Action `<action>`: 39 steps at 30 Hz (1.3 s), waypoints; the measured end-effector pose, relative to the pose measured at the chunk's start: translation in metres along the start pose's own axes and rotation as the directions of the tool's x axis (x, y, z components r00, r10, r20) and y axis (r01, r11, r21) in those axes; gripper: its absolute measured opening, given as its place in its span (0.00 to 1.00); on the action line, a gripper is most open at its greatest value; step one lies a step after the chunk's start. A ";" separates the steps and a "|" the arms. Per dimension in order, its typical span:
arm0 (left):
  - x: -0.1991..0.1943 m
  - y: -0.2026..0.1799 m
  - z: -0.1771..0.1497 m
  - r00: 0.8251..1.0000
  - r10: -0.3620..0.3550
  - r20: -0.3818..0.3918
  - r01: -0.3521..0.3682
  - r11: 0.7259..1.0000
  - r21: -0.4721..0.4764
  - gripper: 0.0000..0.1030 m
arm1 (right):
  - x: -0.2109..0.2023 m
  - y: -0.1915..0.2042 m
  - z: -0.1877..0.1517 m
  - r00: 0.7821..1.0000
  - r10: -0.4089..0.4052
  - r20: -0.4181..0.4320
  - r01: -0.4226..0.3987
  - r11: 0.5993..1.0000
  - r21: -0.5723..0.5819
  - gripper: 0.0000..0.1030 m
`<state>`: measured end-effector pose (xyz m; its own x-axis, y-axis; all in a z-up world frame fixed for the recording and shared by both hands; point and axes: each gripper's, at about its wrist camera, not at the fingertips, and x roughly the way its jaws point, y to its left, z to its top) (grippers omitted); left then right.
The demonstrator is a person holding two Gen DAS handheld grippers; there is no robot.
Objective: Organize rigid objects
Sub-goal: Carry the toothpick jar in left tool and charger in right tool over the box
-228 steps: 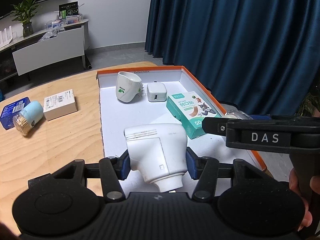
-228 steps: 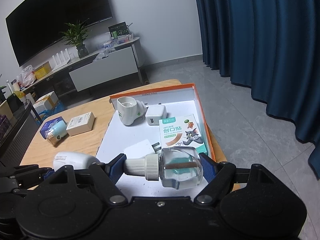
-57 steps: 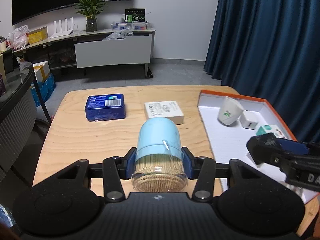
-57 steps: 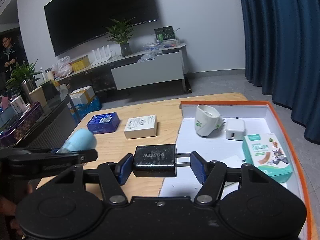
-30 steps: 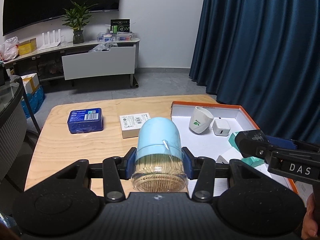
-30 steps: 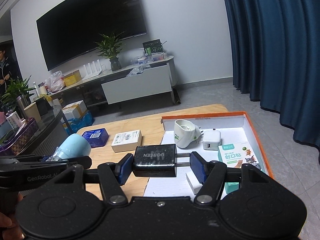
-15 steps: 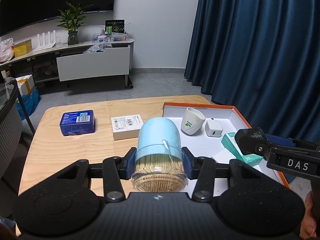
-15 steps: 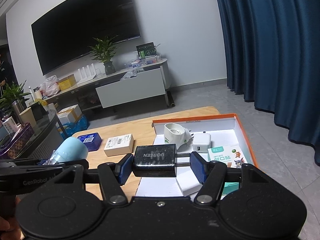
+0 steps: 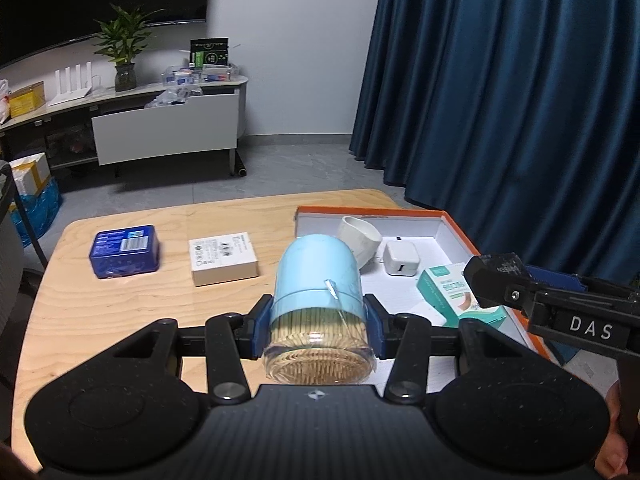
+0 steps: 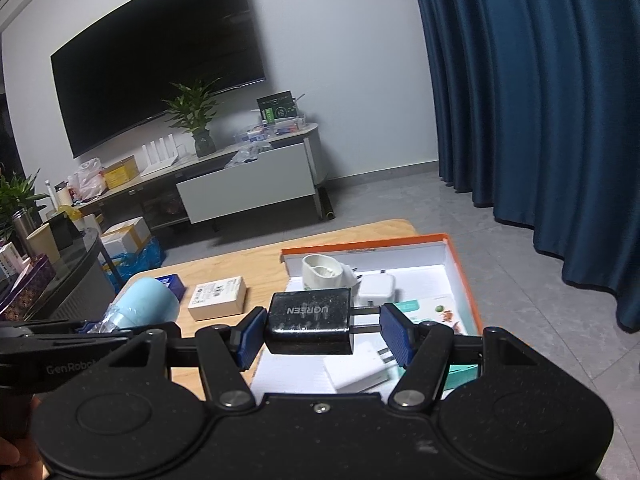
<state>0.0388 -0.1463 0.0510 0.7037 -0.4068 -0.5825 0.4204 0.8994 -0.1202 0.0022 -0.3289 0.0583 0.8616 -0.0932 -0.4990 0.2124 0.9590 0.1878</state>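
While both tools are carried above the wooden table (image 9: pixel 120 312), each is seen pinching one item.

From left to right are listed: a blue tin (image 9: pixel 124 251) and a white carton (image 9: pixel 223 256), lying apart on bare wood near the far edge; the toothpick jar (image 9: pixel 319 304), clamped by the left gripper (image 9: pixel 319 330); the orange-rimmed tray (image 9: pixel 456 222) at the table's right edge, in which a white cup-shaped device (image 9: pixel 358 238), a white adapter (image 9: pixel 401 264) and a teal box (image 9: pixel 452 294) are crowded; the black charger (image 10: pixel 310 320), gripped by the right gripper (image 10: pixel 320 330) over the tray's near end. Open wood is left at near left.
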 end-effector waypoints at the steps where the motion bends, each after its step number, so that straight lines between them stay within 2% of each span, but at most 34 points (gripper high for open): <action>1: 0.001 -0.002 0.000 1.000 -0.006 -0.001 0.006 1.000 0.001 0.46 | -0.001 -0.002 0.000 1.000 -0.006 0.002 0.006 1.000 0.002 0.73; 17: 0.027 -0.031 0.006 0.998 -0.062 -0.026 0.063 0.997 0.040 0.46 | 0.007 -0.032 0.006 0.998 -0.065 0.000 0.065 0.997 0.034 0.73; 39: 0.050 -0.044 0.011 0.996 -0.078 -0.050 0.081 0.995 0.052 0.46 | 0.031 -0.042 0.018 0.996 -0.081 -0.026 0.082 0.996 0.017 0.73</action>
<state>0.0615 -0.2078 0.0358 0.6390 -0.4670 -0.6112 0.5047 0.8542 -0.1251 0.0283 -0.3771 0.0495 0.8291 -0.1639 -0.5345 0.2902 0.9433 0.1609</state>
